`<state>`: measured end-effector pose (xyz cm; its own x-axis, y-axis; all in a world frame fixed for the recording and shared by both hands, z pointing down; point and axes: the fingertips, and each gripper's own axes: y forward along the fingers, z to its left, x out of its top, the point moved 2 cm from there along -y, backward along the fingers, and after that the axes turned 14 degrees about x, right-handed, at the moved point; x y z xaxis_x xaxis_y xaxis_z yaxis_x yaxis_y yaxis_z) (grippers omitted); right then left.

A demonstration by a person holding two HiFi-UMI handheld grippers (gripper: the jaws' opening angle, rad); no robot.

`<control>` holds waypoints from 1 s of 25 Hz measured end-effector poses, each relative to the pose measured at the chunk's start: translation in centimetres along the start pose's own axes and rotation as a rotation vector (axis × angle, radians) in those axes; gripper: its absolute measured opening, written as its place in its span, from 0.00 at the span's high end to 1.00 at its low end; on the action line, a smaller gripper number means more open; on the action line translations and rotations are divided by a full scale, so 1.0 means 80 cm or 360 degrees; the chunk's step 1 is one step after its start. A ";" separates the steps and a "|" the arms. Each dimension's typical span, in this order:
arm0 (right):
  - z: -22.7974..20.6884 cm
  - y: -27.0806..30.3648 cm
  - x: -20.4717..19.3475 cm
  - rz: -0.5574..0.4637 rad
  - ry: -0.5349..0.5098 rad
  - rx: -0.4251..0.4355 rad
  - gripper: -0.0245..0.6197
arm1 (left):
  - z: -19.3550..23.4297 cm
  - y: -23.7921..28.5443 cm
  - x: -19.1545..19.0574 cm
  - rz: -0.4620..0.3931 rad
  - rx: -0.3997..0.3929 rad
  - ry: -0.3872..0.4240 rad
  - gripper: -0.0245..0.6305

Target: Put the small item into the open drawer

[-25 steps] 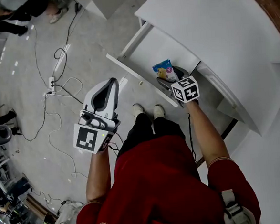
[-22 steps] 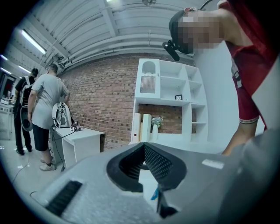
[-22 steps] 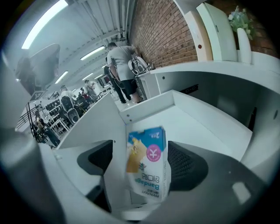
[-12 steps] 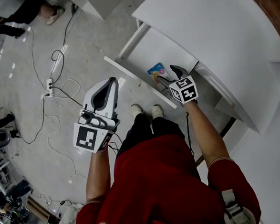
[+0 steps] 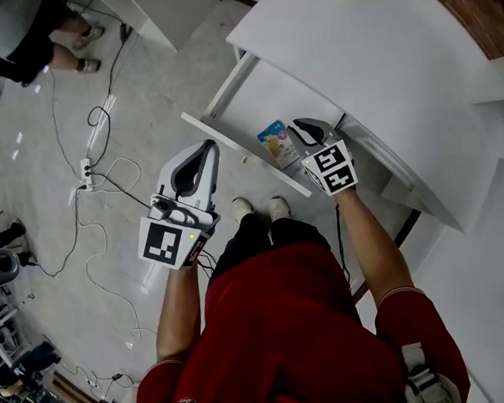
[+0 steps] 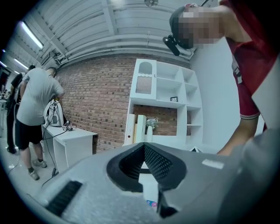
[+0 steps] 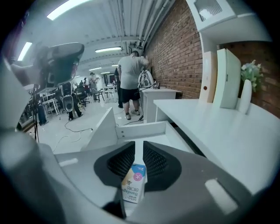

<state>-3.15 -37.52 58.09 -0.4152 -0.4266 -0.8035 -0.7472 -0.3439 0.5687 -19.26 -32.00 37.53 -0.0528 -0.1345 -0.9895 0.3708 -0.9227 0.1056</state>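
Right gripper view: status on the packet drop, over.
Left gripper shut, held clear. Right gripper empty, jaws just closing to a slit. Packet lying in the open drawer. Nothing in the way.

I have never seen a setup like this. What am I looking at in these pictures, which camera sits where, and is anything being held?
There is no robot here. A person holds a hand-held gripper in each hand. The head view comes from a camera on the person's head, looking down. The other two views come from a camera riding on each tool, looking along its jaws. A white desk has its drawer pulled open, and a small printed packet lies inside it. The right hand-held gripper hovers above the packet. Its jaws have just been closing, stand a narrow gap apart and grip nothing; the packet shows through the gap. The left hand-held gripper is out over the floor, jaws together and empty.
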 end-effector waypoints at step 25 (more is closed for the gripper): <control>0.177 -0.181 0.211 -0.0939 -0.0166 0.0079 0.94 | -0.075 -0.039 0.047 -0.0181 -0.0301 -0.0013 0.96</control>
<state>-6.69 -27.91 33.84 0.0300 -0.0904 -0.9954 -0.8894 -0.4569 0.0147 -15.04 -27.47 32.90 -0.1115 -0.0370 -0.9931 0.5294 -0.8479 -0.0278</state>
